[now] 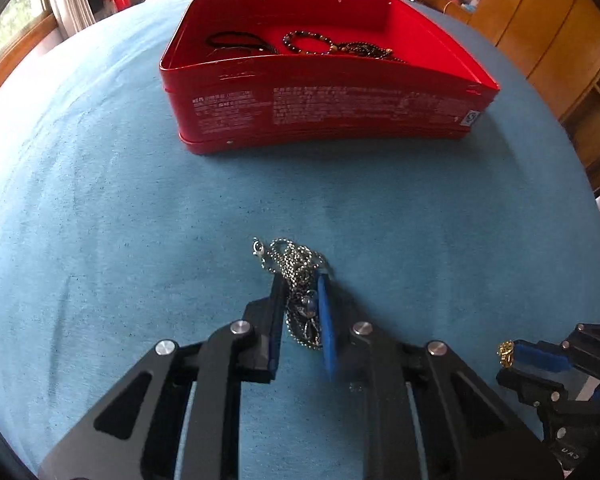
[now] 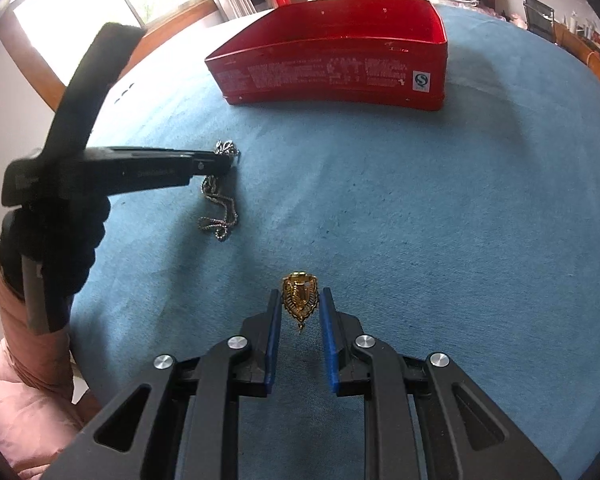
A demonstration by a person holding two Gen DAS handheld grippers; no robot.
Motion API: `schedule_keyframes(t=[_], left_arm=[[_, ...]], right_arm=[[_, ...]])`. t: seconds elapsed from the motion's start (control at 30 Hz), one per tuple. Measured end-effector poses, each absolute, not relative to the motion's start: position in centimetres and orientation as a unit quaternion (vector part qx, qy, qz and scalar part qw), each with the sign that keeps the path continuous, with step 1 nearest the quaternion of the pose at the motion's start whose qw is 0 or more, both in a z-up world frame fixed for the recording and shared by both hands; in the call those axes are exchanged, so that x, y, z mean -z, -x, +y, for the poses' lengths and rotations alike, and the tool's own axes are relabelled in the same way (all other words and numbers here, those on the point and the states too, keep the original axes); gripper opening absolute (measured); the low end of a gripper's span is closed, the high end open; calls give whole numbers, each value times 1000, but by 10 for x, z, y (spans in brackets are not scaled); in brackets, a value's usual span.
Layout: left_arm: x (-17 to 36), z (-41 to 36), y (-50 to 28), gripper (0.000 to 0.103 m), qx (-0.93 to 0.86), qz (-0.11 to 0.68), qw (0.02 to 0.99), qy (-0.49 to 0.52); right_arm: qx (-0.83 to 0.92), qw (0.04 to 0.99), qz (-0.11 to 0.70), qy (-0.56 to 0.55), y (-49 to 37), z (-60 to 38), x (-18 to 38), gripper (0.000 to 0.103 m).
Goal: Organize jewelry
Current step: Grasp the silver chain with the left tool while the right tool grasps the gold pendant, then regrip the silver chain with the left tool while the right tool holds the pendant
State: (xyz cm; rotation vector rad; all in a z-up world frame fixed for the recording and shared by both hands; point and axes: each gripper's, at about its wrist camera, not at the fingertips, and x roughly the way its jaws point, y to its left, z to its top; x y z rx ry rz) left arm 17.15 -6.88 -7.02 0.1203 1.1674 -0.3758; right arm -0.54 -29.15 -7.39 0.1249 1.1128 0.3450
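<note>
Left gripper [image 1: 300,284]: pinching silver chain [image 1: 296,264] on blue cloth [image 1: 140,200]. Right gripper [image 2: 299,300]: pinching gold pendant [image 2: 299,296]. Red tin [image 1: 324,104]: straight ahead of both, well apart.

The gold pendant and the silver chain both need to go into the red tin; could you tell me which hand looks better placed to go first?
Probably right: the right gripper already holds the gold pendant clear, whereas the silver chain trails on the cloth.
</note>
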Motion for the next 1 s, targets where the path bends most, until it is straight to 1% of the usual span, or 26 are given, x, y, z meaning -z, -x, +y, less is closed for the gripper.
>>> schedule_keyframes(t=[0.1,0.33,0.47,0.5,0.53,0.57,0.63,0.67,0.8,0.87,0.9,0.97,1.0], left_arm=[[64,-66,-159,15,201,542,815,-45],[39,-66,-119,15,244,513,821,-57],[53,-70,-120,16,242,529,809,-81],[57,-69,-122,17,238,539,804,-81],[58,-67,-123,19,234,542,803,-80],[58,-67,-126,24,232,543,803,-81],[53,-64,-127,48,231,534,809,-79],[50,-63,-126,50,228,526,815,-83],[50,-61,-129,52,225,528,814,-90],[56,-65,-133,55,219,533,812,-96],[61,-66,-135,58,218,539,808,-97],[70,-72,-142,59,220,548,801,-94],[73,-74,-143,63,222,551,799,-93]], right_arm=[[-160,834,524,-63,6,-294,72,19],[-158,837,521,-66,7,-297,67,19],[-161,835,521,-67,7,-297,67,19],[-161,835,521,-67,8,-297,67,19],[-162,835,521,-67,7,-296,67,19],[-162,835,521,-67,8,-296,67,19],[-163,835,522,-66,8,-297,67,19],[-163,835,522,-66,7,-297,68,19],[-163,834,524,-65,4,-294,69,19],[-164,833,524,-65,4,-293,69,19],[-165,833,525,-64,4,-293,69,19],[-165,832,526,-63,3,-292,69,19],[-165,831,527,-63,3,-291,70,19]])
